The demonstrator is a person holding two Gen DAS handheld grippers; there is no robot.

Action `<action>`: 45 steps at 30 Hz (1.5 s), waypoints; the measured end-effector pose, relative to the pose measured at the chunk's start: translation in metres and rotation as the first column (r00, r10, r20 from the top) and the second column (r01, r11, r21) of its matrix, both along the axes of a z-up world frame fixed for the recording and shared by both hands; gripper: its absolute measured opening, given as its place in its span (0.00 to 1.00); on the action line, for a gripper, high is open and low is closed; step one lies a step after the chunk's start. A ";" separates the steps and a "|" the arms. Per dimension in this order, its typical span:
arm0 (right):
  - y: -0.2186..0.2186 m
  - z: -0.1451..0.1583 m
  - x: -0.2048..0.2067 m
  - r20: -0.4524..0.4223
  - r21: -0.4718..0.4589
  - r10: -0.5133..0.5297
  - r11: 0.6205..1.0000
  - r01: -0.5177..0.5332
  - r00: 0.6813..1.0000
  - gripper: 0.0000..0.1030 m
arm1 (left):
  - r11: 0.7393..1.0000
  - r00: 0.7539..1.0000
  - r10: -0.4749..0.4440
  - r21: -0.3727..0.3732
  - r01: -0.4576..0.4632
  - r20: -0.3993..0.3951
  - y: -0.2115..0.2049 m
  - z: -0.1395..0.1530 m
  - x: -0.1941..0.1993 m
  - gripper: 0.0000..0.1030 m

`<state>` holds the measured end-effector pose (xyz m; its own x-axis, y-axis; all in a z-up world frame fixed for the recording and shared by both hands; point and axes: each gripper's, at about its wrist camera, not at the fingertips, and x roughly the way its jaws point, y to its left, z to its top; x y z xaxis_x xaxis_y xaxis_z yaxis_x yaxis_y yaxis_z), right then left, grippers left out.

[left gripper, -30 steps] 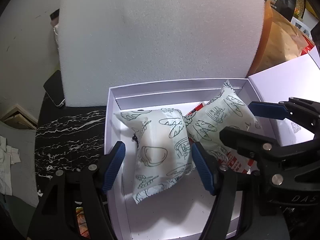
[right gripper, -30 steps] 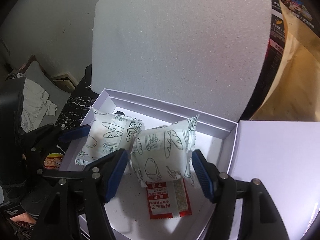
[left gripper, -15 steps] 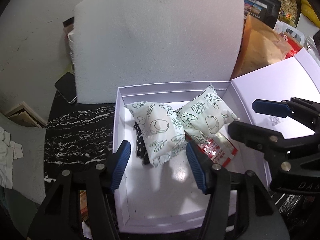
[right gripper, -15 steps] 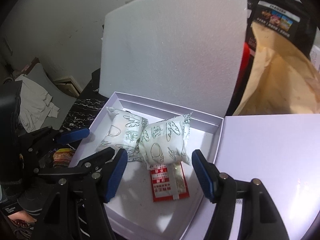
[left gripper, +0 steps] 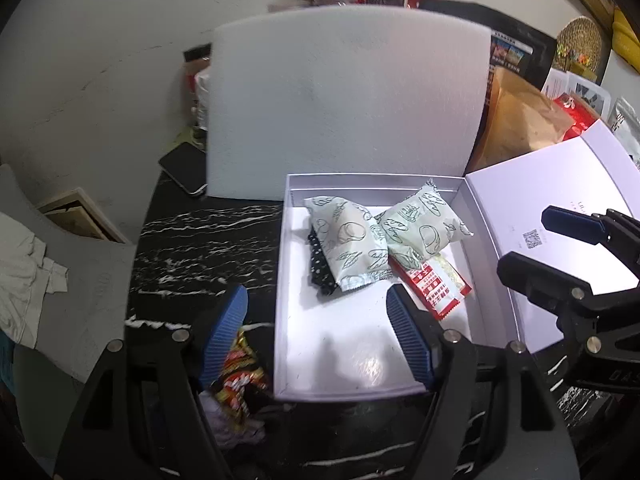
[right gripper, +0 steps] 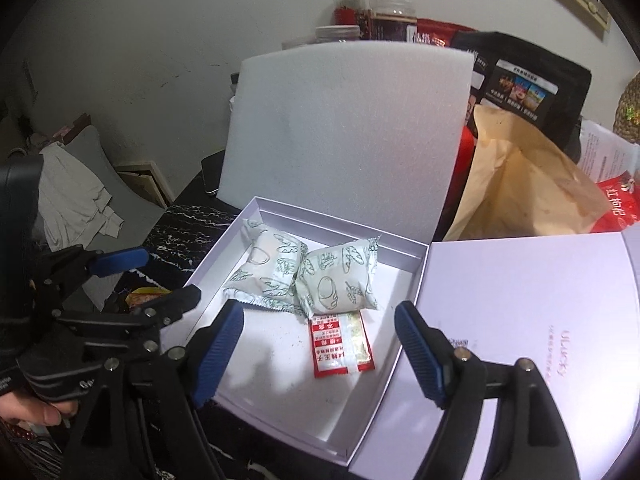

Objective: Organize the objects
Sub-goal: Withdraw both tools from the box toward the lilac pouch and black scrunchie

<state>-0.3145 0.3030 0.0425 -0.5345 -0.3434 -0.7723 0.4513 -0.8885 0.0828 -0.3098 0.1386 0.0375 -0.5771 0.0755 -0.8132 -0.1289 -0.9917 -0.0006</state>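
Toward the far end of the white box (left gripper: 460, 188), two bread packets (left gripper: 348, 248) and a red sachet (left gripper: 436, 284) lay packed, while both grippers, left gripper (left gripper: 316, 332) and right gripper (right gripper: 320, 356), hung wide apart and empty, and a snack wrapper (left gripper: 236, 380) on the surface beside the box looked left to pack.

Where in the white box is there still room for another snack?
The white box is bare along its near half, in front of the red sachet. The far half is crowded: two green-print packets and a black dotted item.
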 end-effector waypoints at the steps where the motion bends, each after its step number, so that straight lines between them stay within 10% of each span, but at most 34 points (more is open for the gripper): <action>1: 0.000 0.002 0.003 -0.005 0.000 0.003 1.000 -0.003 1.000 0.77 | 1.000 1.000 0.004 0.000 -0.004 -0.006 -0.002 0.003 0.005 0.69; 23: -0.049 0.044 0.107 -0.091 -0.004 0.143 0.990 -0.144 0.986 0.79 | 0.987 0.984 0.152 -0.033 -0.155 -0.097 -0.085 0.062 0.134 0.72; 45: -0.115 0.004 0.187 -0.039 -0.004 0.301 0.953 -0.301 0.953 0.79 | 0.964 0.964 0.260 -0.042 -0.262 -0.050 -0.157 0.029 0.233 0.72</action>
<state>-0.1275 0.1878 0.0468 -0.4337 -0.5003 -0.7494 0.7008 -0.7101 0.0685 -0.0766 -0.0185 0.0667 -0.6066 -0.1207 -0.7858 0.1354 -0.9896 0.0475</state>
